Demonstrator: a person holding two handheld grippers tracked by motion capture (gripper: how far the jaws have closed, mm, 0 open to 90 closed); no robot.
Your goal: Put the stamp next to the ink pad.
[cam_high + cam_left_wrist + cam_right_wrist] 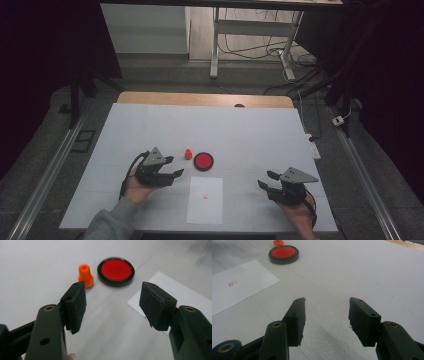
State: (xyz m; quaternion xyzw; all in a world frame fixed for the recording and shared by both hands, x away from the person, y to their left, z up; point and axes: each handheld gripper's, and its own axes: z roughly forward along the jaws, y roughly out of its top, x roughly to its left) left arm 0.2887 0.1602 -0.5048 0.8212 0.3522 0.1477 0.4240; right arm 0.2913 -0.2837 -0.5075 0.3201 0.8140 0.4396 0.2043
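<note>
Open left claw [112, 305], red-filled dish [115, 271] beyond

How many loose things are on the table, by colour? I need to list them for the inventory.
Orange: 1, the small stamp
Red in a black rim: 1, the round ink pad
White: 1, the paper sheet with a faint red mark
Total: 3

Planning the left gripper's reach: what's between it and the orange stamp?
Nothing: bare white table lies between the open left gripper and the stamp, as its own view shows; the ink pad sits beside the stamp.
</note>
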